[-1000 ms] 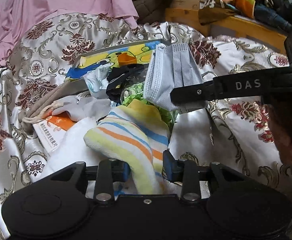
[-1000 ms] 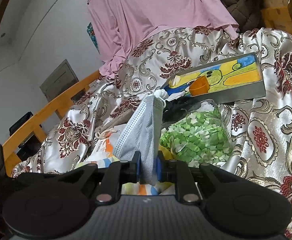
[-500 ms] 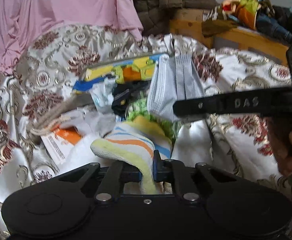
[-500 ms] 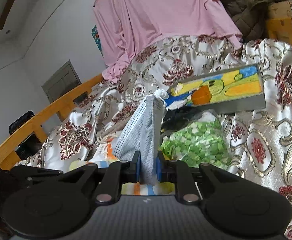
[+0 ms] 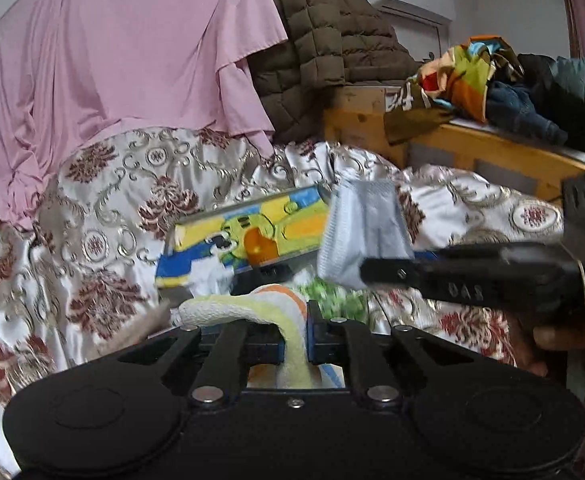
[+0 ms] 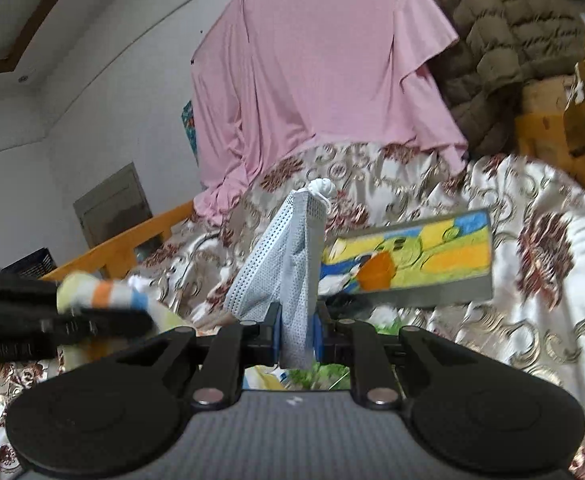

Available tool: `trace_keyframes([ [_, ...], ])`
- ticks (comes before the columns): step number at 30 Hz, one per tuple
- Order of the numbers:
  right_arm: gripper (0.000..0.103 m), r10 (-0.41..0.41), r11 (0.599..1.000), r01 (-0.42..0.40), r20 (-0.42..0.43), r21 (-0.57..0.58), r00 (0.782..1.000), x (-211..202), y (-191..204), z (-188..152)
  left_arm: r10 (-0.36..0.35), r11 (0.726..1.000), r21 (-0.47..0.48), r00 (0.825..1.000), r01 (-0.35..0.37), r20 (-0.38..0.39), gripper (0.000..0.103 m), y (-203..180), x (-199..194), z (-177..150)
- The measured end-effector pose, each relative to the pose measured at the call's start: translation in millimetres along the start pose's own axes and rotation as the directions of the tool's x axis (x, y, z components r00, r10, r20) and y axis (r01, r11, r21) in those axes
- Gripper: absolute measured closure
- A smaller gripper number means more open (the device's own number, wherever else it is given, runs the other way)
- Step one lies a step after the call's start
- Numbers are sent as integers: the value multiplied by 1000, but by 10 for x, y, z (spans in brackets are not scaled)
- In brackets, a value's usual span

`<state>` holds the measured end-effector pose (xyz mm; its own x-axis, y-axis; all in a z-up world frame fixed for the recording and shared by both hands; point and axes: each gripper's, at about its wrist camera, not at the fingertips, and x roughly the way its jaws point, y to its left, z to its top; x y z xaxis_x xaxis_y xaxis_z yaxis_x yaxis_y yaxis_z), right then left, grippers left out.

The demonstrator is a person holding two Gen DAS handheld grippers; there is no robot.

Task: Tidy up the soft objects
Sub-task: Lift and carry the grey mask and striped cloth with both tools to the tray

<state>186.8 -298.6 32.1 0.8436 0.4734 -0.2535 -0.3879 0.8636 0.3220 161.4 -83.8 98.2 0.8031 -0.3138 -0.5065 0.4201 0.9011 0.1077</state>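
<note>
Item 1: my left gripper (image 5: 295, 342) clenched a striped towel (image 5: 268, 312), pastel yellow, orange, blue, lifted over the bedspread (image 5: 104, 216). Item 2: my right gripper (image 6: 296, 338) pinched a grey pleated face mask (image 6: 288, 268), standing upright, white ear-loop knotted on top.

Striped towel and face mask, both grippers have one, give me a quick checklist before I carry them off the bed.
1. Left gripper shut on striped towel: ok.
2. Right gripper shut on face mask: ok.
3. Towel's tail free of the pile: cannot tell, hidden below the gripper.
4. Mask clear of the picture book: ok, held in front of it.
5. Drop-off spot in view: not ok.
</note>
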Motion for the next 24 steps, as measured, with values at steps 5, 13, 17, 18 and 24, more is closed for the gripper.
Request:
trace_keyframes([
  [5, 85, -24, 1000, 24, 25, -5, 999, -16, -63, 47, 7, 1000, 6, 1000, -7, -6, 93, 159, 27, 575],
  [13, 85, -78, 995, 76, 26, 63, 997, 178, -276, 153, 47, 995, 87, 994, -55, 95, 93, 268, 386, 1279],
  [17, 85, -110, 991, 106, 39, 77, 993, 425, -483, 346, 27, 998, 60, 991, -35, 133, 93, 425, 815, 1304],
  [18, 85, -115, 991, 112, 39, 72, 993, 523, -552, 399, 26, 999, 34, 991, -31, 132, 93, 491, 949, 1290],
  [24, 85, -151, 987, 151, -3, 62, 988, 1235, -959, 664, 21, 1000, -26, 993, -18, 116, 93, 789, 1620, 1181],
])
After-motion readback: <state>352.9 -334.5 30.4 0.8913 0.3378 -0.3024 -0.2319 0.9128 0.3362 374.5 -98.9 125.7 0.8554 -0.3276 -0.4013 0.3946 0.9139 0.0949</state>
